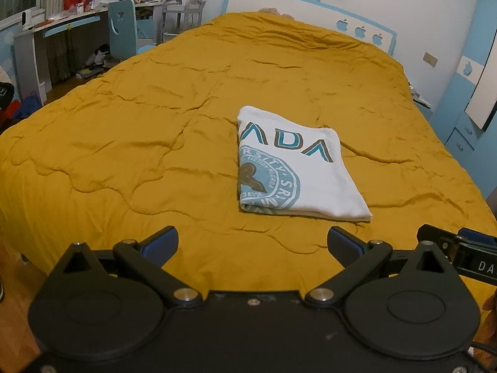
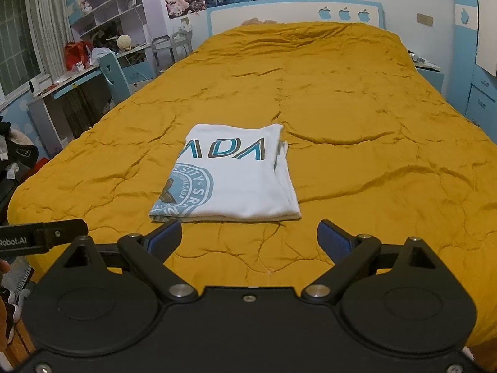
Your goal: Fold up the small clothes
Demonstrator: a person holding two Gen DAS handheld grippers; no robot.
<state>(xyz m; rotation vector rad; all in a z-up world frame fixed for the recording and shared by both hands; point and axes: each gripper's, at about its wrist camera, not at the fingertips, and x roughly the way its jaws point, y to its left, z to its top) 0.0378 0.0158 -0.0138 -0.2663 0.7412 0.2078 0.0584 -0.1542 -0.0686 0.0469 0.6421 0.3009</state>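
Both claws, my left claw (image 1: 252, 242) and right claw (image 2: 248, 236), hang with fingers spread wide and empty, while the folded white shirt (image 2: 230, 180) lies on the bed (image 2: 372, 155) just ahead, nearer the right claw, long axis running away from me.

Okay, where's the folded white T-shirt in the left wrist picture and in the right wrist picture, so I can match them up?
Left wrist view: the folded white T-shirt lies right of centre on the mustard quilt, beyond the open left gripper.
Right wrist view: it lies left of centre, just beyond the open right gripper.
Shared landmark: the white headboard with blue apple cutouts at the far end of the bed.
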